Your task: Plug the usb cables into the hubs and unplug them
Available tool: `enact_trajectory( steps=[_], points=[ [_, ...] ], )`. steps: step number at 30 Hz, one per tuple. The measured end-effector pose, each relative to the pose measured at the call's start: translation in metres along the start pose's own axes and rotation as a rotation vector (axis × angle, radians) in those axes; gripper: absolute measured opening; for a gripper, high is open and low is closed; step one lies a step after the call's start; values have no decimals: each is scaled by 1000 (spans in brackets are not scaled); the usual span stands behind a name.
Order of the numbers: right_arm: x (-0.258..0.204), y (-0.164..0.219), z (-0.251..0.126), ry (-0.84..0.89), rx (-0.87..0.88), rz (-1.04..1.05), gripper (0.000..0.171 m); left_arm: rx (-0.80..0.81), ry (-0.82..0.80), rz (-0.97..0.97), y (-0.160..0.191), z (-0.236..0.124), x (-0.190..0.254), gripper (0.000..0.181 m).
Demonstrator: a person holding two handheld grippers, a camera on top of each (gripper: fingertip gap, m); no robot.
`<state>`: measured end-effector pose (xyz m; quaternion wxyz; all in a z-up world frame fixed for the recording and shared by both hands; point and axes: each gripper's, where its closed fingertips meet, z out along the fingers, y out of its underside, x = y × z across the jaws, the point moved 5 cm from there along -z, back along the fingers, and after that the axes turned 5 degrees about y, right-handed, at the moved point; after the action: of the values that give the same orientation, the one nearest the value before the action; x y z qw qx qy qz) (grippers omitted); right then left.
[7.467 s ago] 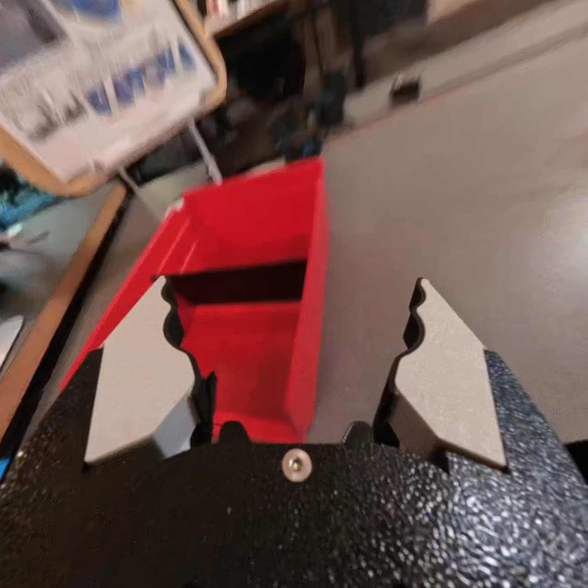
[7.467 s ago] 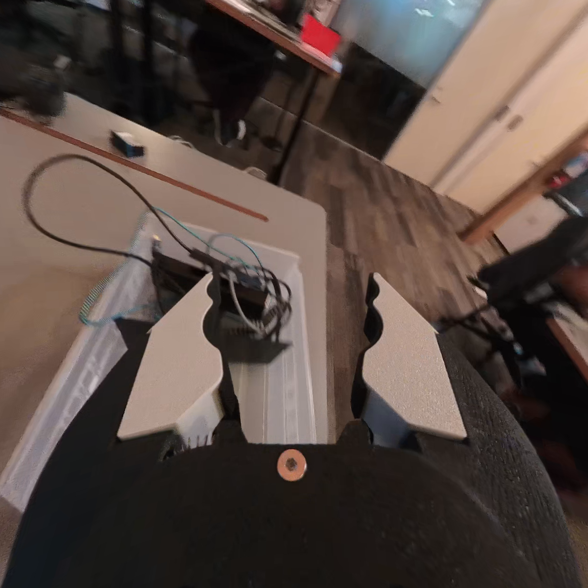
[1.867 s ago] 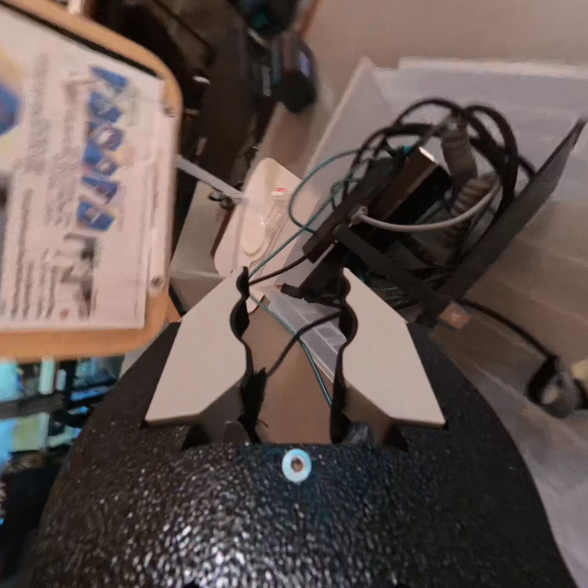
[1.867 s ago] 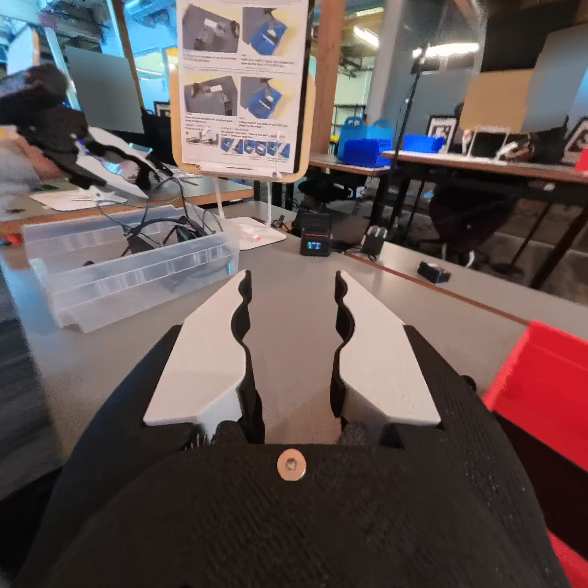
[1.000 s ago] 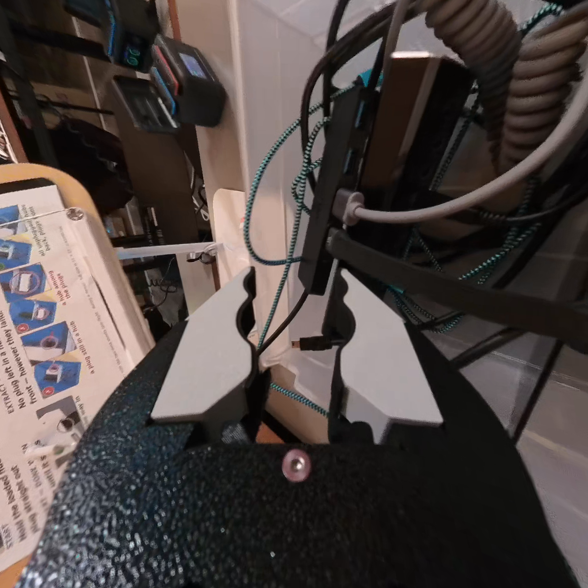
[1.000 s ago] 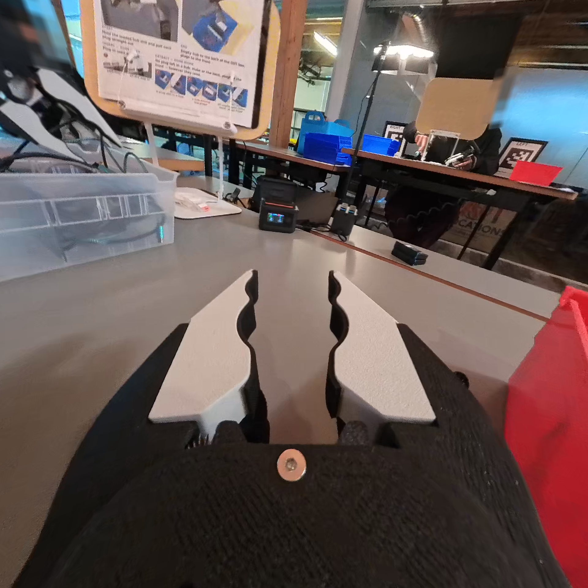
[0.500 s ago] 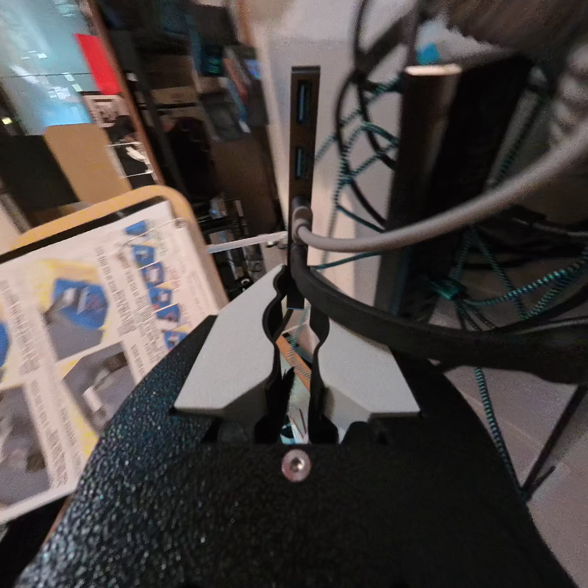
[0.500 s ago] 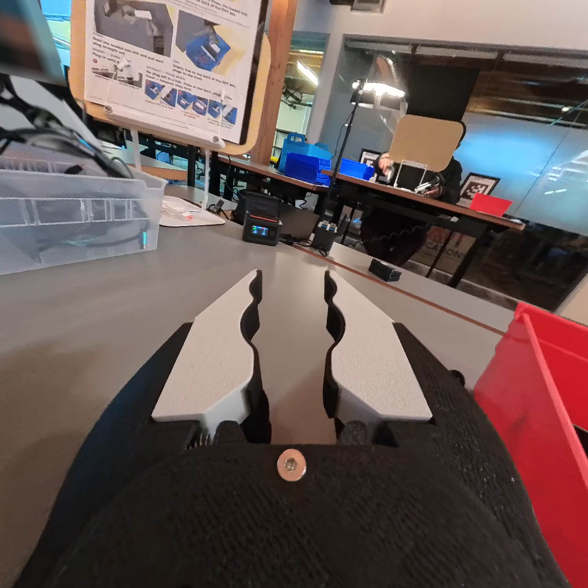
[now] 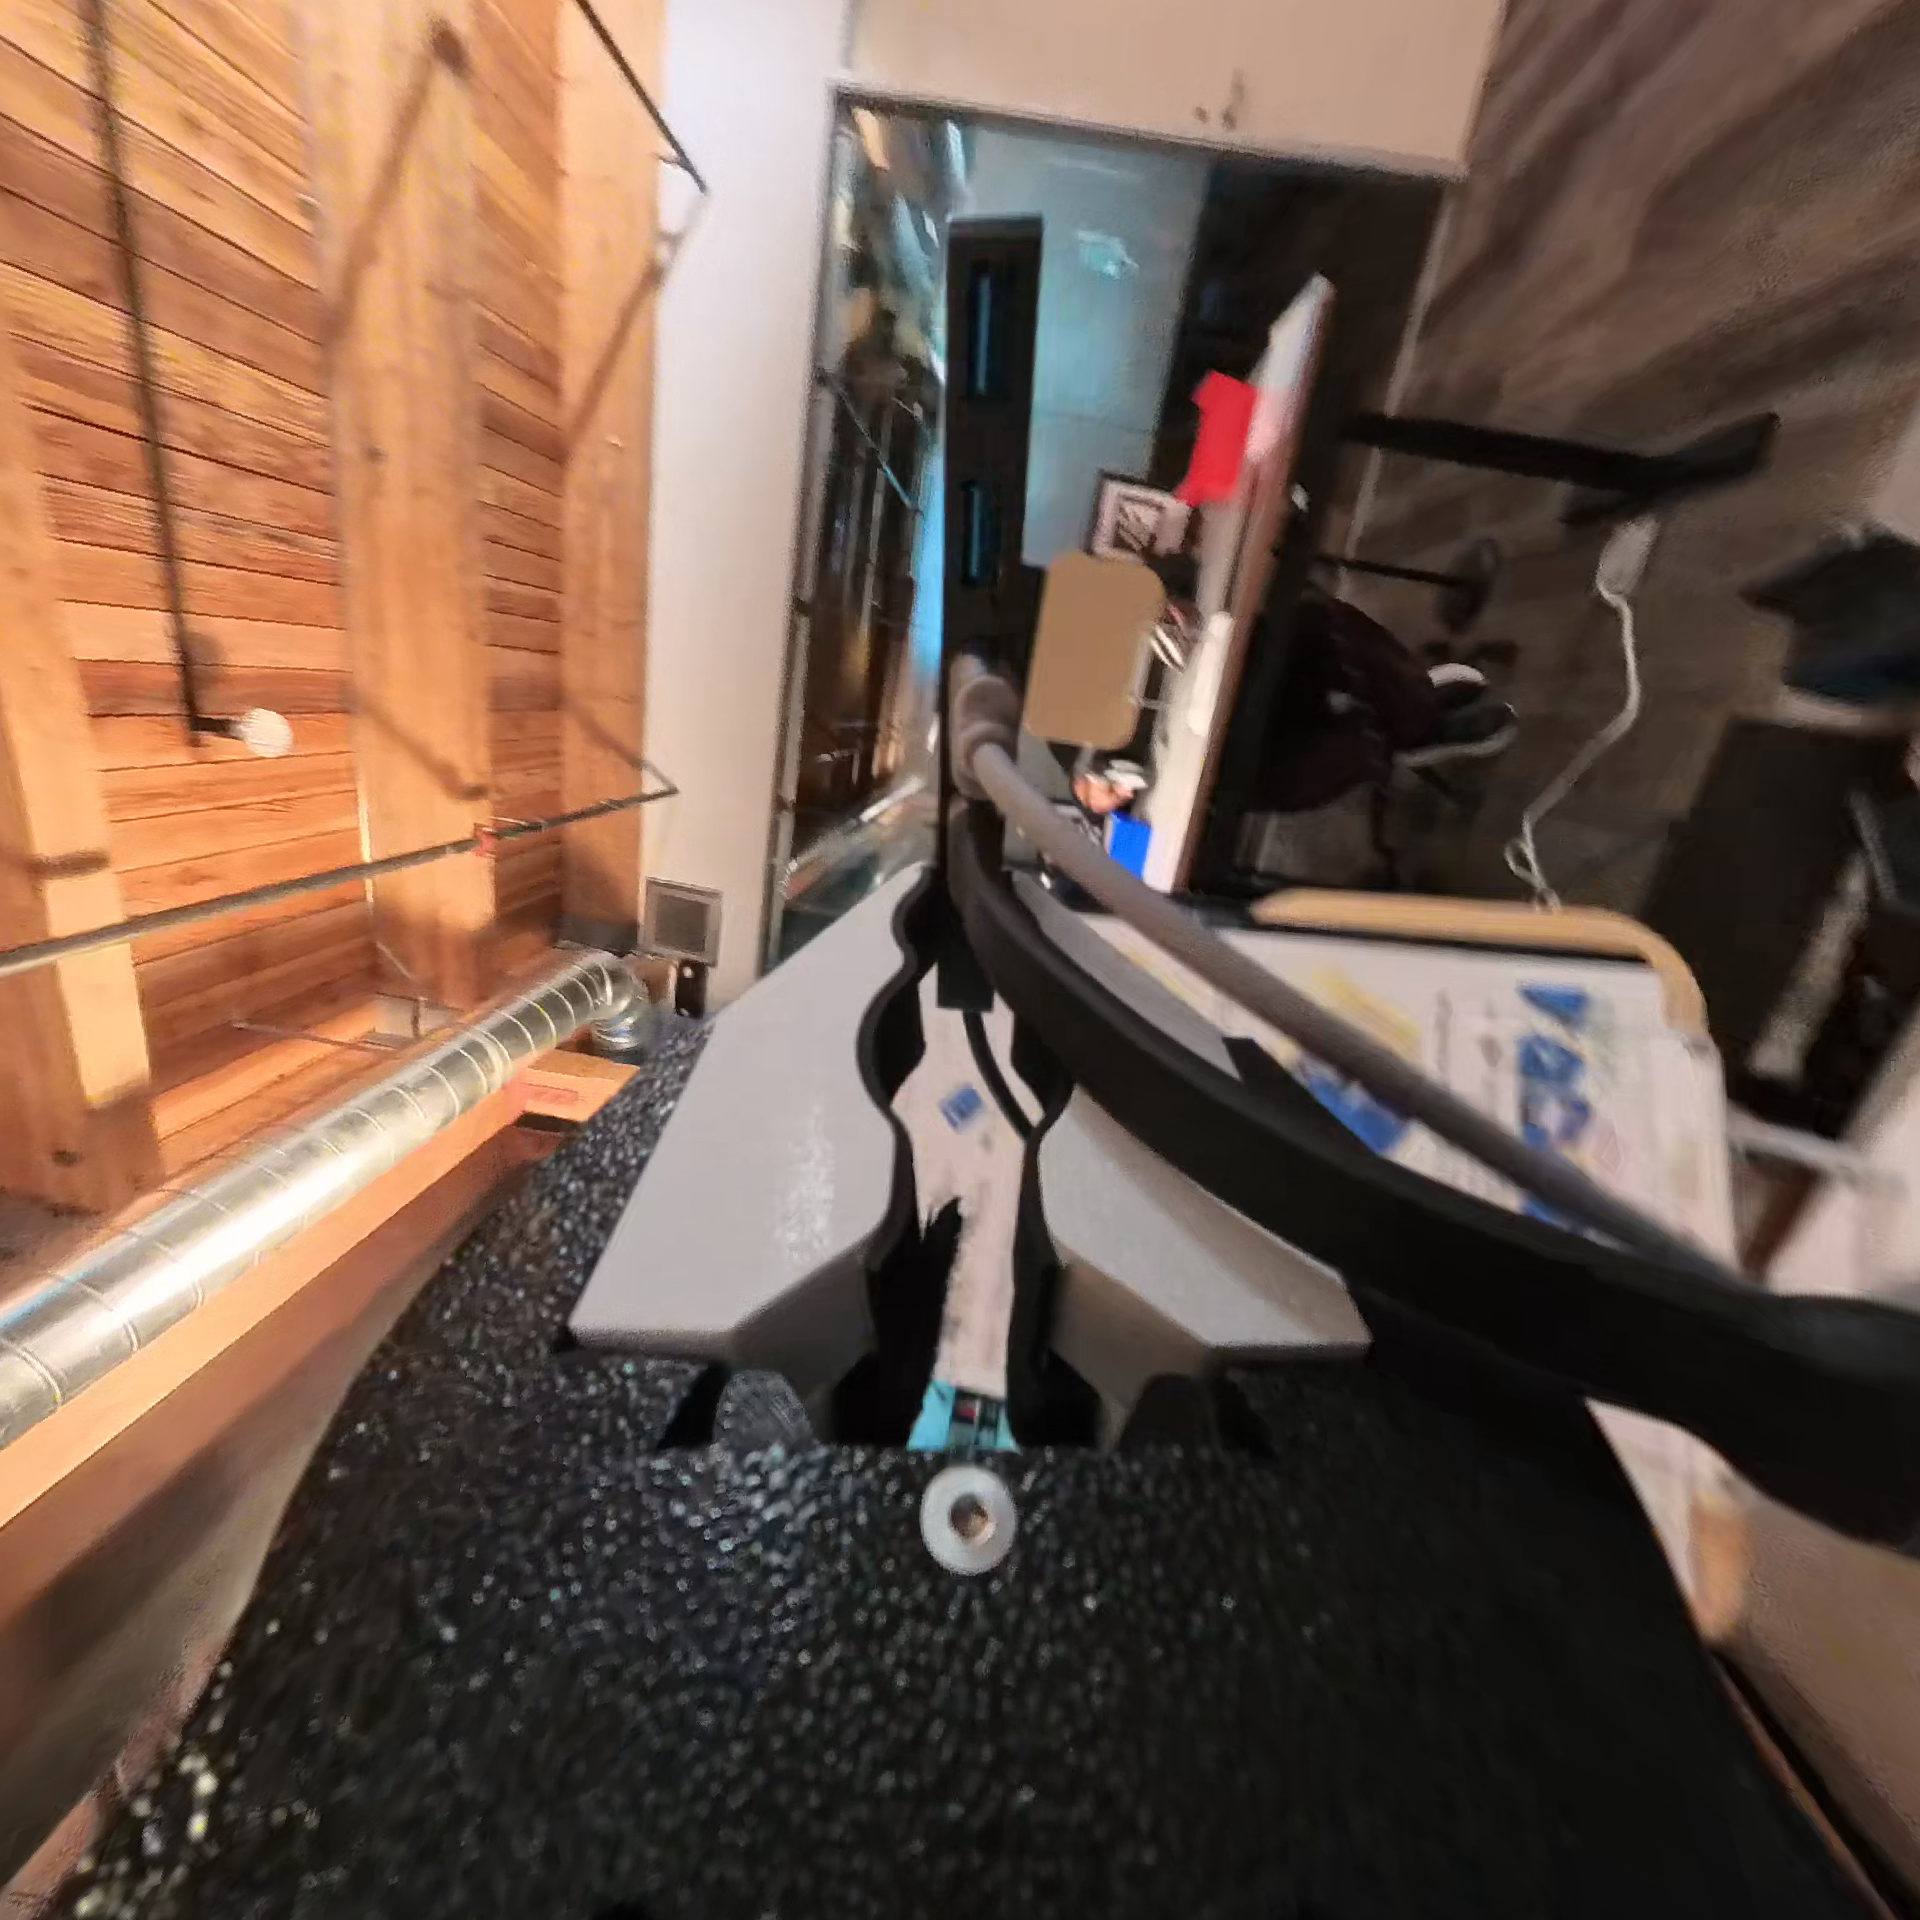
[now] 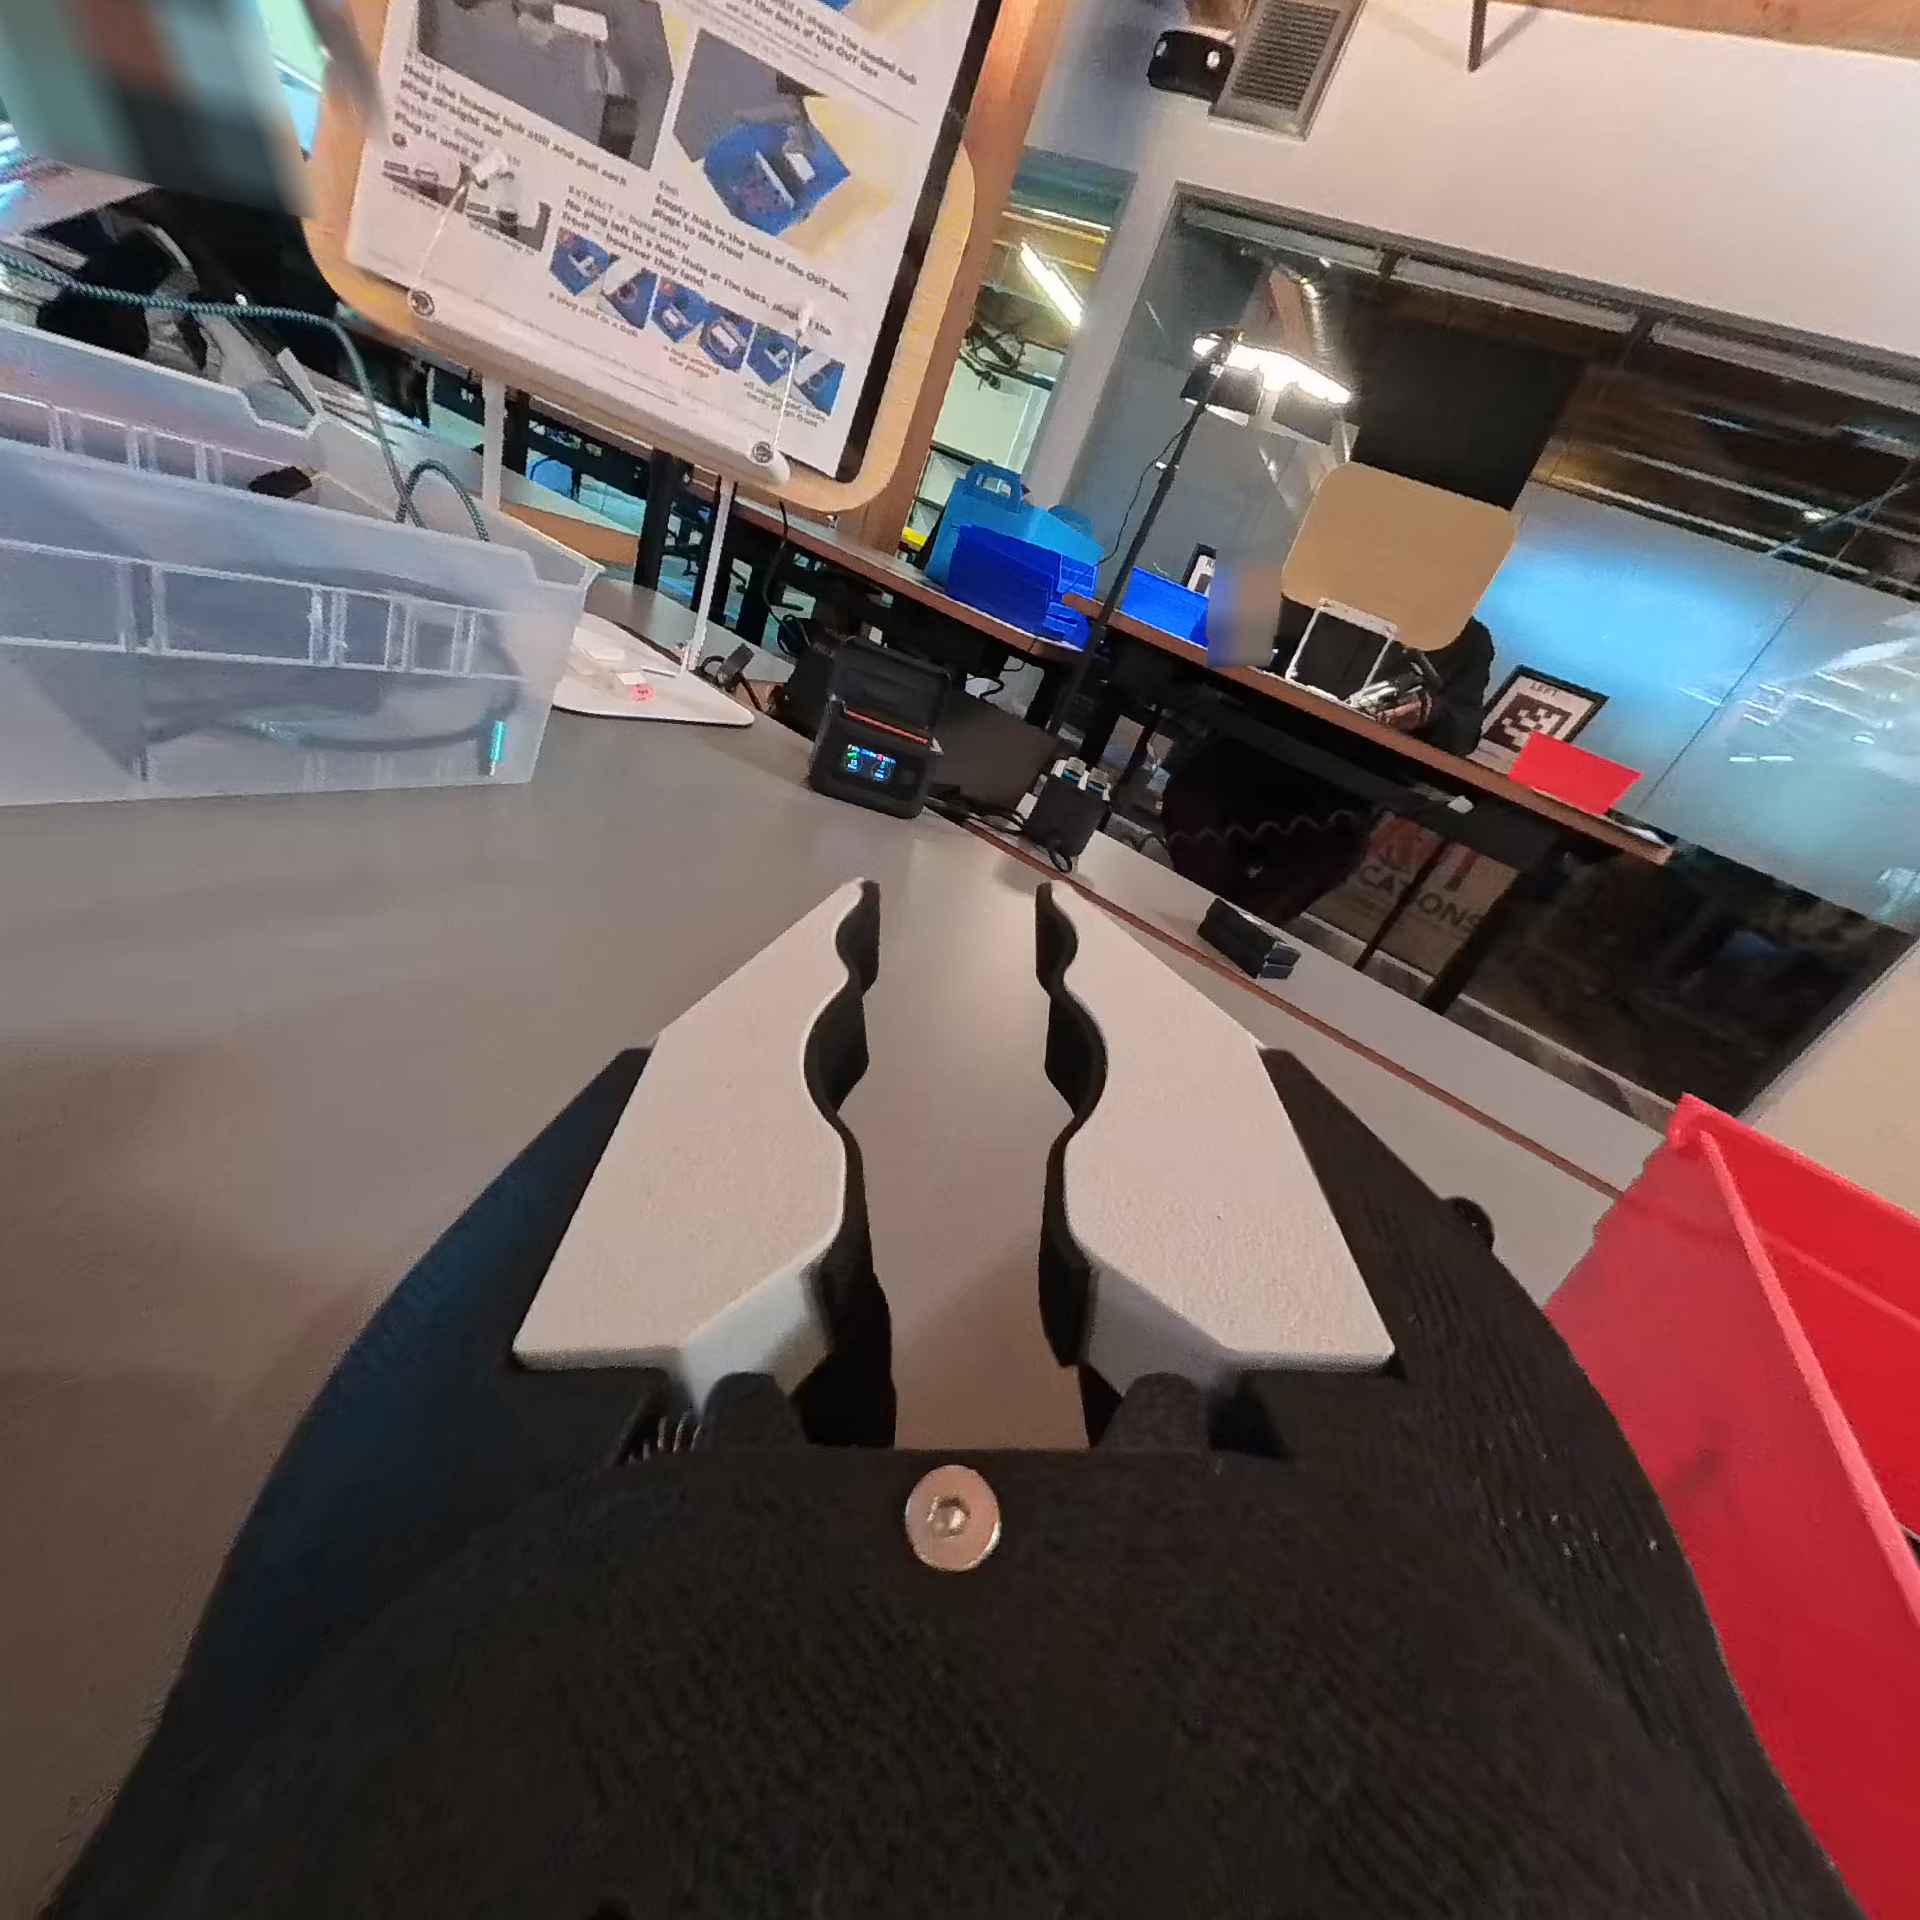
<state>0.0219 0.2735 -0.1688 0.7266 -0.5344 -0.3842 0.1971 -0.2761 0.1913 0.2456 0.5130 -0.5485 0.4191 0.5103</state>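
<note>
The left gripper (image 9: 961, 935) pinches the lower end of the black hub (image 9: 985, 499), held upright in the air; a grey cable (image 9: 1195, 925) is plugged into it. The right gripper (image 10: 956, 914) gapes empty over the table (image 10: 312, 987), the clear bin (image 10: 260, 644) beyond.

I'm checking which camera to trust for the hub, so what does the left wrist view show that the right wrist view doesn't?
Only the left wrist view shows the black USB hub gripped at its lower end by the left gripper, with a grey cable plugged in.

Only the right wrist view shows the open, empty right gripper, grey table, clear bin and red bin.

Both show the instruction board.
</note>
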Motion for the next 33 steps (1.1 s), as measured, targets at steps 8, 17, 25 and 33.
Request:
enact_trajectory(
  steps=[8, 17, 25, 33],
  points=[
    [10, -1, -4, 34, 22, 67, 30, 183, -156, -176, -134, 16, -141, 7],
    [28, -14, -20, 82, 131, 192, 36, 344, 239, -724, -158, 68, -3, 6],
    [62, -62, -58, 215, 235, 245, 38, 231, 44, -471, -138, 45, 199, 10],
    [44, -116, -8, -346, 103, 979, 66, 71, -205, -106, -151, 16, 328, 8]
  ],
)
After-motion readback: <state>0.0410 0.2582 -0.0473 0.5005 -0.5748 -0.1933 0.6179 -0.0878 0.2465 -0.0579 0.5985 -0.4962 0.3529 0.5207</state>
